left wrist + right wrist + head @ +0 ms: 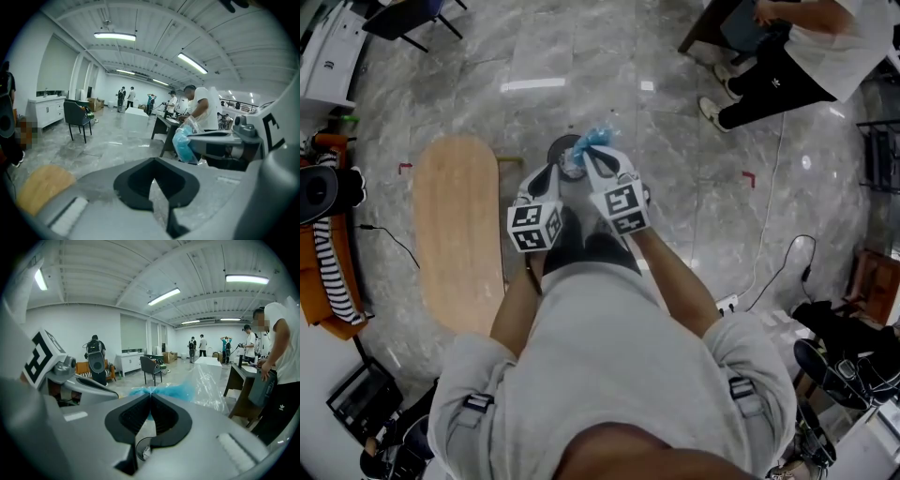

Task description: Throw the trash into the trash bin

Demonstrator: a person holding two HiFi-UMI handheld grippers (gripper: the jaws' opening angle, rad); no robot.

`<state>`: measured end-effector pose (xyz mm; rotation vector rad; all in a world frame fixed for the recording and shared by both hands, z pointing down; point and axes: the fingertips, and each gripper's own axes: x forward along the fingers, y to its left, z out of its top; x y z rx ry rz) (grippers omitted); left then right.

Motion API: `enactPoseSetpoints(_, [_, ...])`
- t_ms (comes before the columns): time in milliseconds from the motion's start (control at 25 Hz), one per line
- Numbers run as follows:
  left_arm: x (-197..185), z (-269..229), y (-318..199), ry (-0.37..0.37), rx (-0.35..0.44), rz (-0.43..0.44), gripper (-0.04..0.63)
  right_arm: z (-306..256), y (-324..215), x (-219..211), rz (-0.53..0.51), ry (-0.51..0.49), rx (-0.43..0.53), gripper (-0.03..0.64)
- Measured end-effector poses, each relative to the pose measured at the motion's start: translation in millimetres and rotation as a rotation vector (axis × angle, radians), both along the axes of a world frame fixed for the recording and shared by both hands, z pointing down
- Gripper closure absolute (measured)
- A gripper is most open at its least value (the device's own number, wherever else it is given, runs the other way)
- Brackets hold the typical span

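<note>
A crumpled blue and clear plastic bag point(596, 140) hangs over a small dark round trash bin point(560, 148) on the grey floor. My right gripper point(589, 154) is shut on the bag's gathered top. In the right gripper view the bag point(197, 387) bulges beyond the shut right gripper point(150, 397), and the bin's point(140, 449) rim shows below the jaws. My left gripper point(553, 172) is just left of it, shut with nothing between its jaws. The left gripper view shows the left gripper point(153, 161) pressed together and the blue bag point(184, 143) at the right.
An oval wooden table point(455, 239) stands left of the bin. A person in a white shirt and black trousers point(787, 66) stands at the far right by a desk point(166, 126). A white cable point(769, 234) and power strip lie on the floor at right. A dark chair point(77, 117) stands farther off.
</note>
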<state>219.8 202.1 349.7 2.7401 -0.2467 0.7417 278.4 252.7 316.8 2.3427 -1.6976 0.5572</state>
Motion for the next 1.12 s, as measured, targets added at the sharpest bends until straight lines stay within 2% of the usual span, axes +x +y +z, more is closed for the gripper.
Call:
enactPoseSetpoints(280, [10.7,21.3,-46.4,-0.023,-0.047,-0.031,0.577,16.4,-39.3,16.5,-0.007,-0.031,-0.047,0.600])
enactPoseSetpoints(440, [5.7,49.6,-82.6,-0.045,-0.083,-0.042,0.577,50.3,-67.4,16.3,0.009,-0.073,-0.100,0.600])
enactPoseSetpoints(600, [-8.6,88.7,-104.7,-0.096,-0.148,-0.041,0.577,89.4,-85.9,2.3,0.017,-0.127,-0.173,0.600])
enactPoseSetpoints(760, [-5.5,124.9,-123.6,-0.129,-0.186,-0.021,0.577,123.5,-107.3,0.3,0.007,-0.155,-0.210,0.600])
enactPoseSetpoints(920, [-3.7,167.2,-120.9,-0.157,-0.204,0.037,0.578,170.1,-120.8,-6.8,-0.025,-0.176,-0.239,0.600])
enactPoseSetpoints(1120, [-23.2,243.3,-113.7,-0.226,-0.237,0.023,0.578,246.9,-117.1,-22.1,-0.043,-0.234,-0.295,0.600])
